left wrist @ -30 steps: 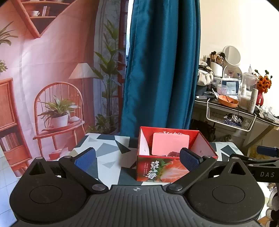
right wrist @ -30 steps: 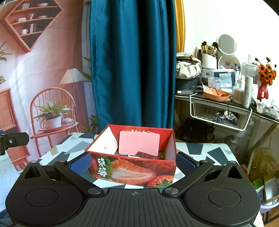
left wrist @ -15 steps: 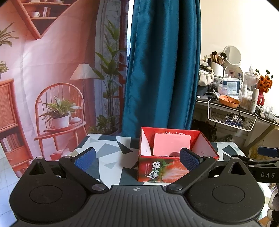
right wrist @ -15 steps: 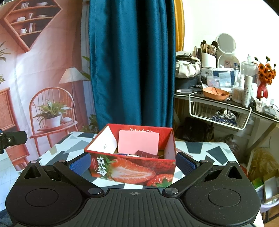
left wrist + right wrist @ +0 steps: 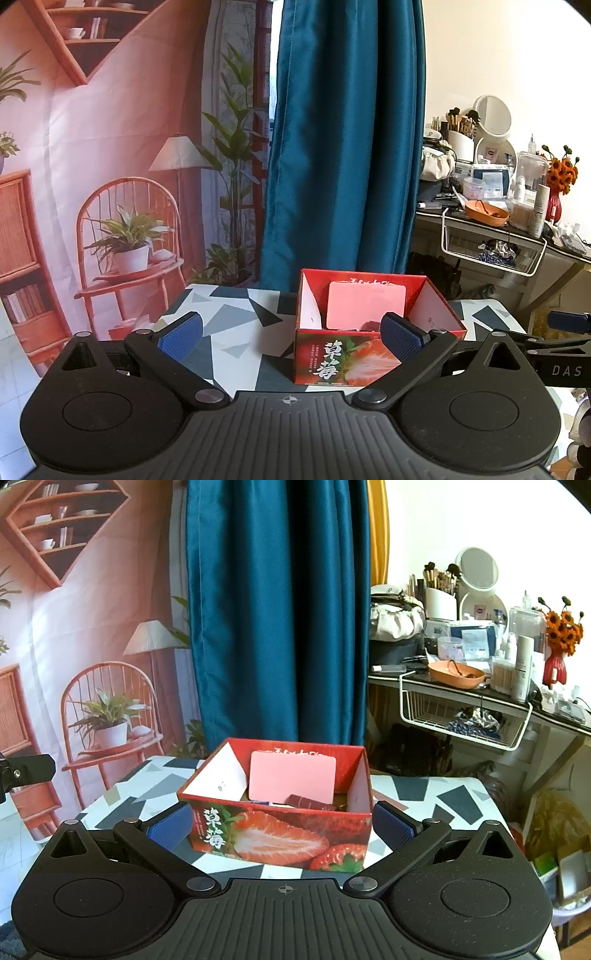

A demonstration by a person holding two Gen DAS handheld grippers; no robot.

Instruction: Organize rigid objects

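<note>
A red strawberry-print cardboard box (image 5: 343,360) (image 5: 280,836) stands open on the patterned table (image 5: 236,321). A flat pink card-like object (image 5: 364,304) (image 5: 291,781) leans upright against its back wall. A small dark red object (image 5: 308,802) lies inside in front of the pink one. My left gripper (image 5: 290,334) is open and empty, in front of the box and left of it. My right gripper (image 5: 279,821) is open and empty, with its pads level with the box's two front corners, apart from them.
A teal curtain (image 5: 343,147) hangs behind the table. A cluttered dressing table (image 5: 480,686) with a white wire basket (image 5: 461,716) stands to the right. A printed backdrop (image 5: 110,166) covers the left. The right gripper's side (image 5: 561,354) shows in the left wrist view.
Both grippers have drifted slightly; the box sits a little differently in each view. Both stay open and empty.
</note>
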